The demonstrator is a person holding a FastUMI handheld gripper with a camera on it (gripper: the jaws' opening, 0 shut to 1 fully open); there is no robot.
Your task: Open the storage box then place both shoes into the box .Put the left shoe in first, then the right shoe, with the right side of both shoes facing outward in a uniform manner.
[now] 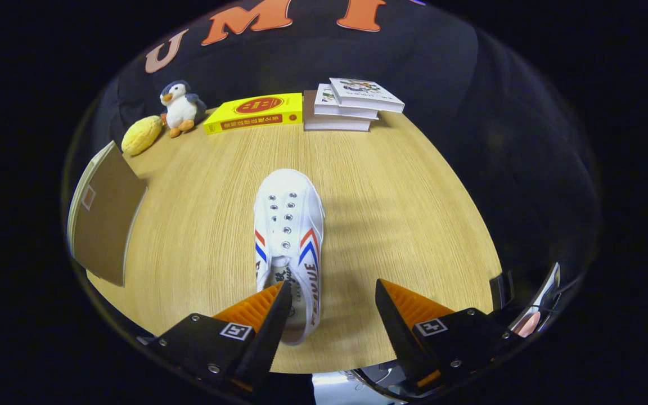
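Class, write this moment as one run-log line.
gripper: open, over heel | white shoe: on table, toe away, heel by one finger, not gripped | box lid: beside the shoe

Wood-grain tabletop [200, 225] carries a white shoe [288, 225] mid-surface, toe away from the open jaws. Far edge: plush penguin [180, 107], yellow plush [142, 135], yellow book [256, 112], stacked books [352, 104]. Brown board [104, 219] lies left.

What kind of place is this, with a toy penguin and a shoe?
Probably a test booth set up like a home desk: a wooden table with a white shoe, books and a toy penguin. The open gripper hovers over the shoe's heel.
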